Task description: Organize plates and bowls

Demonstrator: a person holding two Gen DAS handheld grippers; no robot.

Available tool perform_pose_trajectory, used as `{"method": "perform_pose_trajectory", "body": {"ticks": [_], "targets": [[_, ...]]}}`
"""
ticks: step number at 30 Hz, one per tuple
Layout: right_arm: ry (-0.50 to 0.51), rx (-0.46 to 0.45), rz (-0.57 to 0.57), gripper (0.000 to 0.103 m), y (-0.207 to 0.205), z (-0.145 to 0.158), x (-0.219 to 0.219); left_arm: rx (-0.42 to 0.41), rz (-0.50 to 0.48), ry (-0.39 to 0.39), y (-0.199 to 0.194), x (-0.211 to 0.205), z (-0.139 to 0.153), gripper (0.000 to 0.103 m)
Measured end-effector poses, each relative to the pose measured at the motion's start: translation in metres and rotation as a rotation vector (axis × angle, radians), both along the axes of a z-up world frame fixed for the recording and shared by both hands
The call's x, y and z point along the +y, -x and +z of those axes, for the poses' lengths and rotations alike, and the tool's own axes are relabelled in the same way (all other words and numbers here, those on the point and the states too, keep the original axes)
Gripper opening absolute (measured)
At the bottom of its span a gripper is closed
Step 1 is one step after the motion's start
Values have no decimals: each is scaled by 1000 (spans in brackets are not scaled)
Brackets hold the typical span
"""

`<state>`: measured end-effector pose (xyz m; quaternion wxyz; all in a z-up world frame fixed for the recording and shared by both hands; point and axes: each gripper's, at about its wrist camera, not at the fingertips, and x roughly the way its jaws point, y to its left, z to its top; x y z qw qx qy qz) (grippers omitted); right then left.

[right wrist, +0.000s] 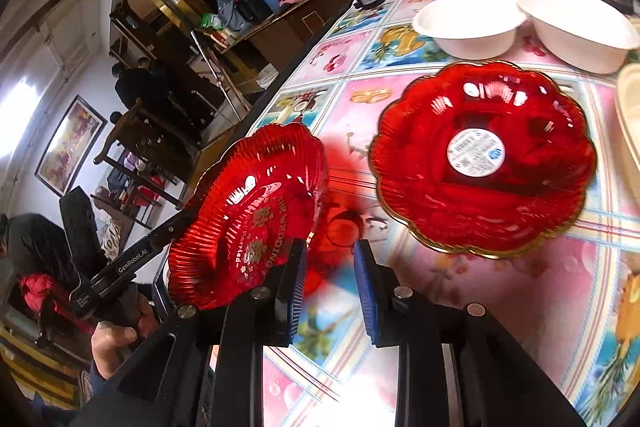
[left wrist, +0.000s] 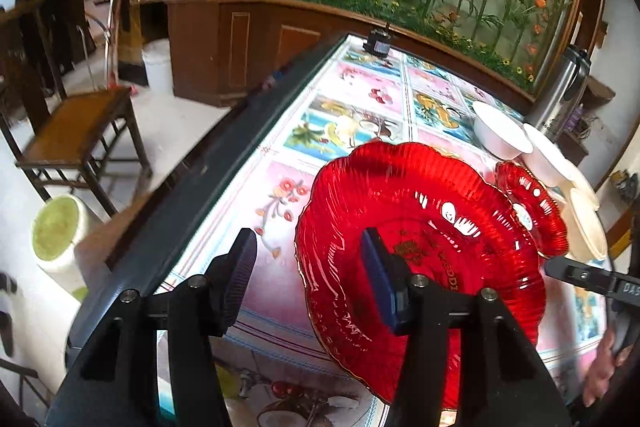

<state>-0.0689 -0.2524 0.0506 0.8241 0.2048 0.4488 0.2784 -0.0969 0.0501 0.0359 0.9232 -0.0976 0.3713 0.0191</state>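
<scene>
A large red ribbed plate with gold lettering hangs tilted over the table's near left part. Its left rim lies between the jaws of my left gripper, which stand wide apart and do not press it. In the right wrist view this plate sits just left of my right gripper, whose blue pads are slightly apart with only tablecloth between them. A second red plate with a white sticker lies flat further right. Two white bowls stand behind it.
A cream dish sits at the right edge. The flowered tablecloth ends at a dark table edge on the left, with a wooden chair beyond. A steel flask and a small black device stand at the back.
</scene>
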Motion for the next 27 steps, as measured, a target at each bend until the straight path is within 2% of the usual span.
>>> {"method": "perform_pose_trajectory", "body": {"ticks": [3, 6, 12, 19, 27], "targets": [[-9, -5, -10, 26, 3, 0, -9, -41, 15, -74, 5, -9, 5, 53], [-15, -13, -25, 26, 6, 2, -16, -69, 21, -129, 8, -16, 9, 61], [-32, -22, -53, 27, 9, 2, -31, -118, 23, -213, 14, -28, 19, 61], [-31, -33, -72, 29, 10, 1, -45, -132, 9, -257, 18, -41, 27, 61], [-28, -77, -93, 29, -4, 14, -65, -145, -14, -305, 20, -60, 38, 61]]}}
